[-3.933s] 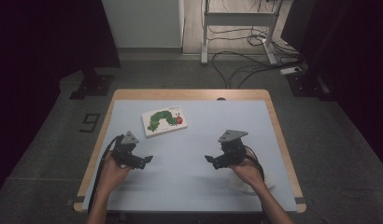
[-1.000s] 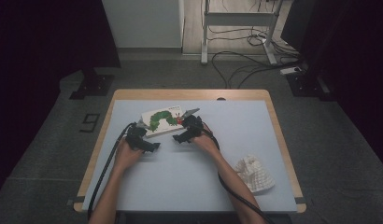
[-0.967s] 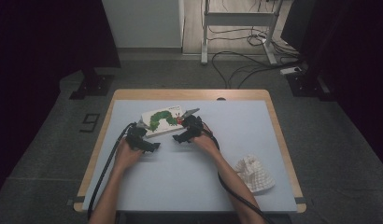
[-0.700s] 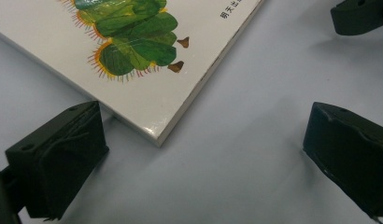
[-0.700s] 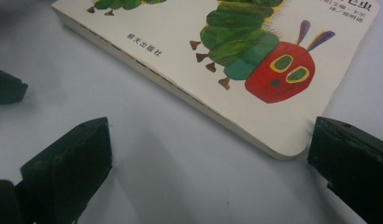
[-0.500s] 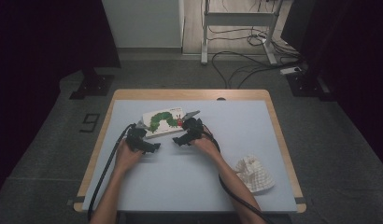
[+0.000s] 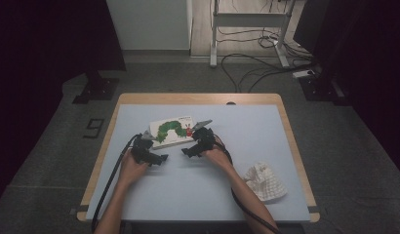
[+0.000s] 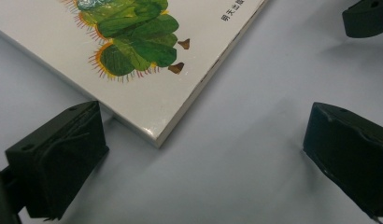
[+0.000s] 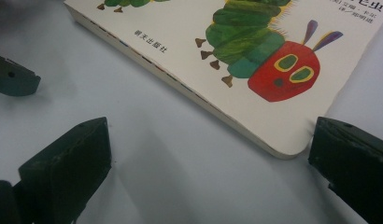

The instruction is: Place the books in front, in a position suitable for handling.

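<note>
Now both tools sit low on the desk (image 7: 286, 146) at the near edge of a caterpillar picture book (image 7: 172, 130), which lies flat and closed just ahead of them. The left tool (image 7: 158, 159) is spread wide with nothing between its jaws, the book's near corner (image 8: 157, 137) lying just ahead of its gap. The right tool (image 7: 187, 152) is likewise spread and empty, one jaw just beside the book's rounded corner (image 9: 283, 151). A crumpled white cloth (image 7: 264, 181) lies well off to the right tool's far side.

The risk, as I judge it: the book lies flush on the desk, so a jaw may push it away rather than slip beneath, or pinch just the cover and flip it open.

Compared with nearly four seconds ago, both tools have moved forward from mid-desk to the book; over the last second they barely shift.
</note>
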### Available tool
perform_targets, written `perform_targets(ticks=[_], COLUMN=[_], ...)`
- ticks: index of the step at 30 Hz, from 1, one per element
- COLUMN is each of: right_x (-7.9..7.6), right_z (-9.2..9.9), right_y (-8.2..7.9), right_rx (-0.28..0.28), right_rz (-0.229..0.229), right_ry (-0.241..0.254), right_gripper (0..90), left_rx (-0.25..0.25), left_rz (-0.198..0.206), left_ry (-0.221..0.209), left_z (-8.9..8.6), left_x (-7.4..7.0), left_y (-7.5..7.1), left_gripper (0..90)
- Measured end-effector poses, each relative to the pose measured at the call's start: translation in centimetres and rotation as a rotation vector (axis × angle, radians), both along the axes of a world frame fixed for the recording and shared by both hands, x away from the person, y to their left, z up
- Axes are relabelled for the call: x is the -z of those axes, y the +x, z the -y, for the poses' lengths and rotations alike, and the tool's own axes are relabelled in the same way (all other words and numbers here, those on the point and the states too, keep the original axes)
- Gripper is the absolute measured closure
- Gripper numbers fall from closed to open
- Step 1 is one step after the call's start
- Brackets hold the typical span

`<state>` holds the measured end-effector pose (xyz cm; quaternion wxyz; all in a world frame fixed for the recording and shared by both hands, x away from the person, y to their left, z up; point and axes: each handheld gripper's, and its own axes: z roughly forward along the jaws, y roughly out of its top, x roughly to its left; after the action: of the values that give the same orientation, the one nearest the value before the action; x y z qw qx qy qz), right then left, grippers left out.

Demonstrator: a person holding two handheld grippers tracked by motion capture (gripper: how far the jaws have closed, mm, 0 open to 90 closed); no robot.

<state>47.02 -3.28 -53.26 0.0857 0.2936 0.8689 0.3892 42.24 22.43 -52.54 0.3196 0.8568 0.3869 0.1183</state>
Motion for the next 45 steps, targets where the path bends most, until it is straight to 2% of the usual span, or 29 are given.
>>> perform_targets(ticks=[6,11,26,33,40,45], right_x=[0.0,0.0,-0.1,-0.1,-0.2,-0.1], right_z=[0.2,0.5,1.6,2.4,3.3,3.9], right_y=[-0.9,-1.7,-4.3,-5.6,-7.1,-7.7], right_rx=[-0.002,-0.004,-0.020,-0.021,-0.011,-0.015], right_rz=[0.003,0.000,-0.007,-0.004,-0.014,-0.004], right_ry=[-0.008,-0.006,-0.016,-0.011,-0.016,-0.012], right_gripper=[0.0,0.0,0.0,0.0,0.0,0.0], left_rx=[0.007,0.009,0.047,0.071,0.100,0.144], left_rz=[-0.008,-0.013,-0.014,-0.016,-0.030,-0.007], left_ry=[0.010,-0.008,-0.008,0.010,-0.005,0.041], left_z=[0.3,0.5,1.3,2.1,3.2,3.7], left_x=[-0.1,-0.1,-0.1,-0.2,-0.3,-0.2], left_y=[-1.0,-2.0,-4.9,-6.8,-9.3,-10.3], left_gripper=[0.0,0.0,0.0,0.0,0.0,0.0])
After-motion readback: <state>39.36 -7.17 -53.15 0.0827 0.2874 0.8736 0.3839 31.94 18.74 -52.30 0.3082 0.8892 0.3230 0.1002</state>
